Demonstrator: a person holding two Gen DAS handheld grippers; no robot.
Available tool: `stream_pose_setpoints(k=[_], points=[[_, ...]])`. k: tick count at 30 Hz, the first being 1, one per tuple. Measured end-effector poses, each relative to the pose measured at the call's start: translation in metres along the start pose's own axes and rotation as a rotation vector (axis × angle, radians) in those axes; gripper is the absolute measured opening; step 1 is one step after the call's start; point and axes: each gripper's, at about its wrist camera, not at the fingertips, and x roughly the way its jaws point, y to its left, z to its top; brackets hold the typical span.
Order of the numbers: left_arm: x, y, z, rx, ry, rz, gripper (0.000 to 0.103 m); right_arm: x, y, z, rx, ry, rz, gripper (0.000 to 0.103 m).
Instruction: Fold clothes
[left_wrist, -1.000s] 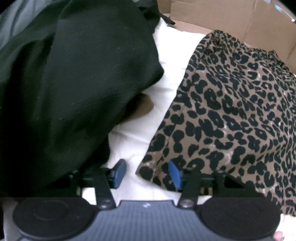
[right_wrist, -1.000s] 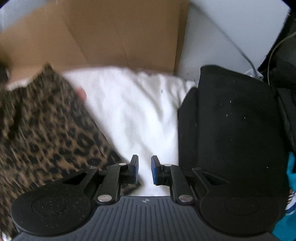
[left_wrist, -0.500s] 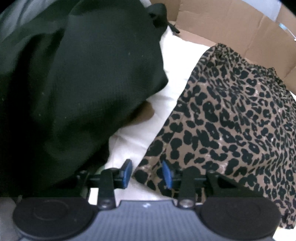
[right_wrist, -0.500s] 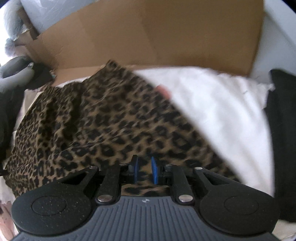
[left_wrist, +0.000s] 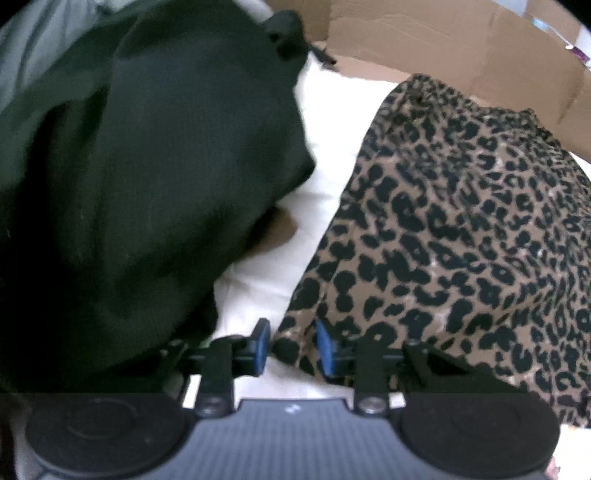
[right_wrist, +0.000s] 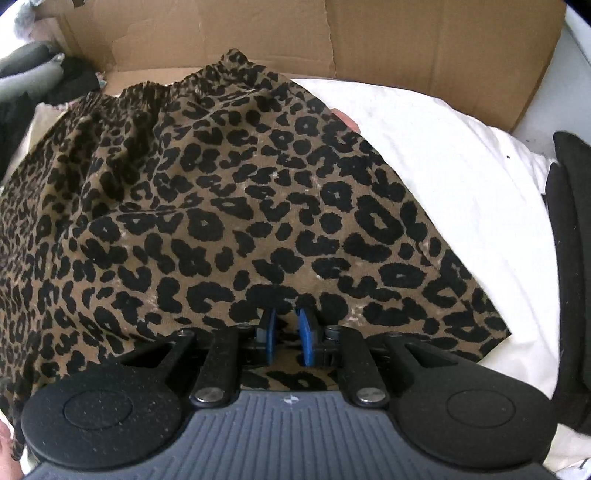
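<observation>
Leopard skirt (right_wrist: 229, 221) flat on white sheet (right_wrist: 461, 177), waistband toward cardboard (right_wrist: 406, 40). My right gripper (right_wrist: 286, 334) has come in from the sheet since 1 s ago; it's now over the hem, jaws just widened a little, pads not pinching. Left gripper (left_wrist: 291, 345) has been closing astride the skirt's near corner, not yet clamped. Bare sheet separates the 1 skirt from the black pile (left_wrist: 147, 177).
</observation>
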Motion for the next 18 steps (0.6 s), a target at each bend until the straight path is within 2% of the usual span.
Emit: stream_pose_setpoints(k=[6,9,14,18], points=[[-0.014,-0.019,0.017,0.002,-0.052,0.028,0.030,-0.002,0.002,0.009,0.059,0.029,-0.053,0.021],[-0.013,-0.033,0.027,-0.011,-0.061,-0.010,0.030,-0.004,0.001,0.014,0.079,0.017,-0.045,0.021],[-0.002,-0.068,0.046,0.036,-0.074,-0.056,0.032,-0.010,0.000,0.027,0.090,-0.037,-0.004,0.021],[0.011,-0.092,0.063,0.012,-0.079,-0.091,0.034,-0.008,0.000,0.040,0.094,-0.068,0.032,0.022]])
